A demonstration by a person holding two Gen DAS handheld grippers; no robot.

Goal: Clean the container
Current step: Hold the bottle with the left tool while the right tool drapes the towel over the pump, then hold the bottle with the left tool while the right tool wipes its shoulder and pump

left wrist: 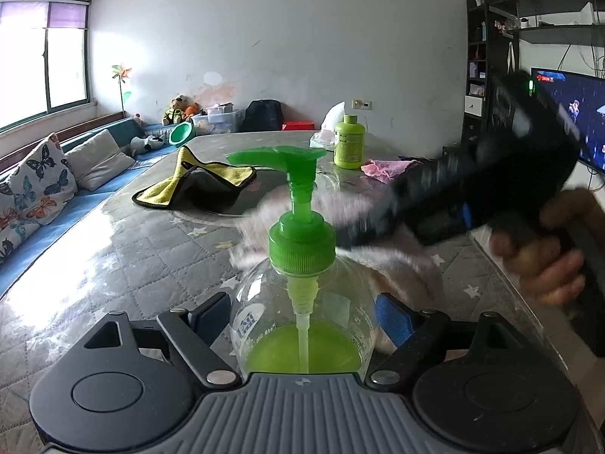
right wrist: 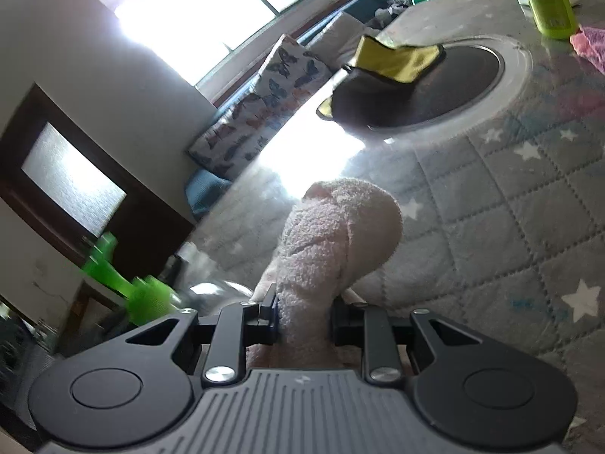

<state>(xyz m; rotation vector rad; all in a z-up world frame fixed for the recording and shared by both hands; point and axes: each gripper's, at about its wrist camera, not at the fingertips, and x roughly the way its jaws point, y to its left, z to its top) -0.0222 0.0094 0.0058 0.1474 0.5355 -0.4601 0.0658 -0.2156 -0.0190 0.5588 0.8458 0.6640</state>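
Note:
My left gripper (left wrist: 302,314) is shut on a clear pump bottle (left wrist: 302,325) with a green pump head (left wrist: 298,204) and green liquid at its bottom, held upright. My right gripper (right wrist: 304,314) is shut on a pale pink fluffy cloth (right wrist: 332,242). In the left wrist view the right gripper (left wrist: 363,234) comes in blurred from the right, with the cloth (left wrist: 401,265) against the far side of the bottle near its neck. In the right wrist view the bottle's green pump head (right wrist: 143,291) shows at the lower left, blurred.
A table (left wrist: 151,265) with a quilted star-pattern cover lies below. On it are a yellow and black cloth (left wrist: 196,181) on a dark round plate (right wrist: 435,90), a lime green bottle (left wrist: 349,142), and a pink cloth (left wrist: 385,168). A sofa with cushions (left wrist: 38,181) stands left.

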